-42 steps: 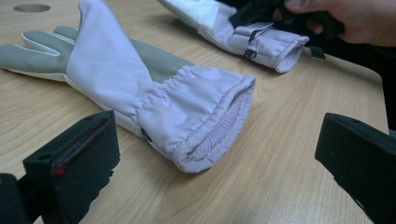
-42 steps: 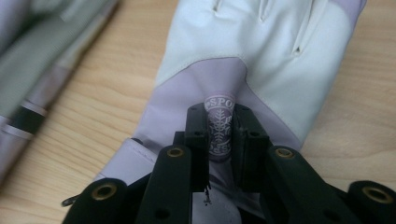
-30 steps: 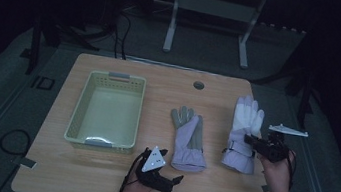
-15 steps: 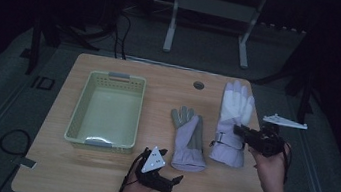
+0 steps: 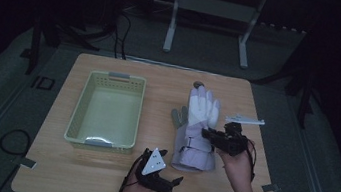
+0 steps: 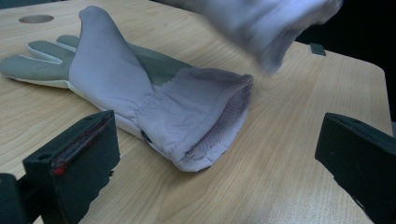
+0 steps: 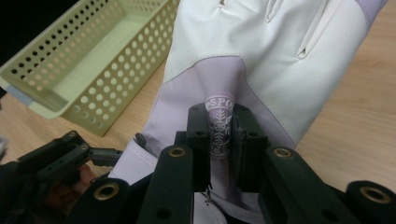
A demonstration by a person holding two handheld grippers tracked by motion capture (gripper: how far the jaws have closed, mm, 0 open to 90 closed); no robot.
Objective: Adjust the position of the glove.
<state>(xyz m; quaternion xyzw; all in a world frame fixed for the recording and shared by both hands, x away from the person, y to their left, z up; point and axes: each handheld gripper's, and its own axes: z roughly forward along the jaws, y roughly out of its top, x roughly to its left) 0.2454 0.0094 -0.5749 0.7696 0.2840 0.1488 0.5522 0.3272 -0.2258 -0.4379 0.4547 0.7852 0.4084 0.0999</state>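
Across the surface [image 5: 96, 181] we see the biggest change since the earlier pictures: the white-palmed glove [image 5: 200, 110] has travelled from the right part of the wood toward the middle and now hangs over the second glove [image 5: 179, 119], covering most of it, so we judge the pair is being stacked or gathered, perhaps on the way to the basket [image 5: 106, 108] that sits open at the left. In the right gripper view our right tongs [image 7: 219, 135] are closed tight on a fold of the glove [image 7: 261, 51] at the printed strap near the cuff. In the left gripper view our left tongs [image 6: 219, 158] stand wide apart with nothing between them, facing the open cuff of the lower glove [image 6: 140, 98], which lies flat on the wood; in the high view they [image 5: 161, 168] have kept their place near the front edge. For moving room, the basket's near wall [image 7: 88, 116] is just beside the carried glove, the wood between glove and basket is bare, and the front edge lies close behind the left tongs; a small round hole [image 6: 36, 18] sits beyond the fingers, well clear
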